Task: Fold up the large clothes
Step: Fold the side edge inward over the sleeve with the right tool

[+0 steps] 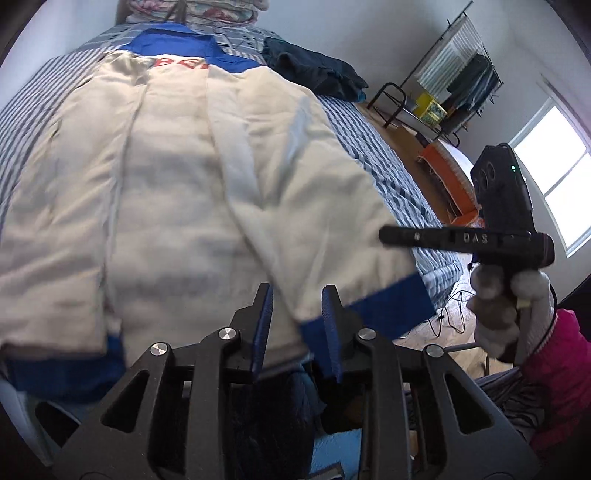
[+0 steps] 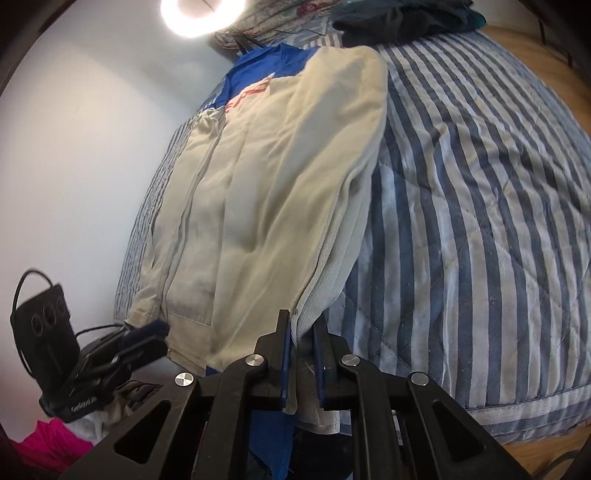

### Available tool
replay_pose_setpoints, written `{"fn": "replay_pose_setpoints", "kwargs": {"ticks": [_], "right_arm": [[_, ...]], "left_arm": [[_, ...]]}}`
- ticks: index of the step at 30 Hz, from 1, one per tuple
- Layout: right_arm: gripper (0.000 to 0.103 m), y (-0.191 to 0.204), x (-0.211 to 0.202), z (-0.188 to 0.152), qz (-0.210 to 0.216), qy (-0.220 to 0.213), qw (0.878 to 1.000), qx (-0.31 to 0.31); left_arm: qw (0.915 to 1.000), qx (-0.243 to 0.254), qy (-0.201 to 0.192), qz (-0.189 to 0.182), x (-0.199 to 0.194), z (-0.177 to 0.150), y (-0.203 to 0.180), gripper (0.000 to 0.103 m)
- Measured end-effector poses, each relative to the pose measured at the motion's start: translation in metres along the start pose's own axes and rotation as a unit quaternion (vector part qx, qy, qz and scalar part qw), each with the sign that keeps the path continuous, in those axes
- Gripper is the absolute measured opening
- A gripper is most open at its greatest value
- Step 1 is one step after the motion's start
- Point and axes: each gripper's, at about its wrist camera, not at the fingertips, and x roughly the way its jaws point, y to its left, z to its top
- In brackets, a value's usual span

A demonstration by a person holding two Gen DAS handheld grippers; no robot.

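Jacket: the cream jacket (image 1: 177, 177) with blue collar and blue cuffs is lying back-up on the striped quilt (image 2: 480, 221) of the bed, both sleeves folded in over the body.
Long axis: it is running away from you, collar at the far end toward the pillows (image 1: 192, 11), hem at the near edge of the bed.
Writing on the jacket: red letters are sitting just below the blue collar; they are blurred in the left view and half covered by a sleeve in the right view, so you cannot read a word.
Writing on the tools: "DAS" is showing in raised letters on the bar of your right gripper (image 1: 465, 240), seen from the left wrist; a small print on your left gripper (image 2: 144, 339), seen from the right wrist, is too small to read.
Left fingers: they are standing a little apart above the blue cuff (image 1: 369, 317) at the near end of the folded sleeve, with nothing pinched between them.
Right fingers: they are closed on the cream fabric at the near end of the right-hand fold, and the cloth is rising taut into them.
Left view only: a clothes rack (image 1: 461, 74), a window (image 1: 557, 177), an orange box (image 1: 450, 181), and your gloved right hand (image 1: 506, 314) with a pink sleeve (image 1: 557, 369).
Right view only: a bright round lamp (image 2: 203, 14) above the headboard end.
Both views: a dark pile of clothes (image 1: 314, 70) is lying beyond the jacket's far right corner.
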Motion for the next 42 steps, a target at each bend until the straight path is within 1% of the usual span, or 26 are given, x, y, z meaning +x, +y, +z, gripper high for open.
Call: {"fn": "replay_pose_setpoints", "kwargs": {"ticks": [2,4,8,12,15,18,20,22,25,30,32,34,37,42], "right_arm": [[0.008,0.018,0.0,0.004,-0.026,-0.007,0.999,-0.031],[0.008,0.035,-0.002,0.007,-0.043,-0.012,0.997,-0.059],[0.008,0.07,-0.001,0.013,-0.077,-0.024,0.99,-0.118],[0.008,0.1,0.002,0.018,-0.097,-0.03,0.981,-0.164],[0.008,0.119,0.008,0.022,-0.097,-0.029,0.977,-0.187],[0.008,0.137,0.018,0.025,-0.098,-0.024,0.974,-0.205],[0.008,0.154,0.029,0.027,-0.105,-0.019,0.969,-0.225],[0.008,0.167,0.041,0.028,-0.103,-0.012,0.966,-0.239],[0.008,0.19,0.063,0.027,-0.105,0.004,0.957,-0.272],[0.008,0.226,0.11,0.014,-0.119,0.04,0.933,-0.337],[0.008,0.234,0.131,0.009,-0.128,0.057,0.923,-0.358],[0.008,0.237,0.149,0.004,-0.137,0.074,0.916,-0.369],[0.008,0.235,0.169,-0.002,-0.141,0.095,0.911,-0.376],[0.008,0.236,0.174,-0.01,-0.15,0.098,0.899,-0.4]], "left_arm": [[0.9998,-0.011,-0.016,0.007,-0.023,-0.011,0.01,0.026],[0.9993,-0.019,-0.031,0.013,-0.043,-0.016,0.019,0.026],[0.9961,-0.047,-0.072,0.018,-0.085,-0.016,0.044,0.026],[0.9911,-0.074,-0.107,0.029,-0.119,-0.011,0.068,0.026],[0.9884,-0.089,-0.119,0.033,-0.137,-0.006,0.087,0.026],[0.9854,-0.095,-0.133,0.047,-0.152,0.002,0.101,0.026],[0.9833,-0.098,-0.142,0.057,-0.162,0.009,0.112,0.026],[0.9813,-0.102,-0.149,0.067,-0.17,0.017,0.121,0.026],[0.979,-0.109,-0.156,0.074,-0.179,0.031,0.137,0.026],[0.9751,-0.113,-0.17,0.087,-0.187,0.047,0.156,0.026],[0.9737,-0.122,-0.173,0.085,-0.189,0.05,0.164,0.026],[0.9729,-0.132,-0.172,0.081,-0.187,0.049,0.172,0.026],[0.9729,-0.145,-0.163,0.077,-0.181,0.047,0.18,0.026],[0.972,-0.155,-0.159,0.078,-0.182,0.047,0.185,0.026]]}}
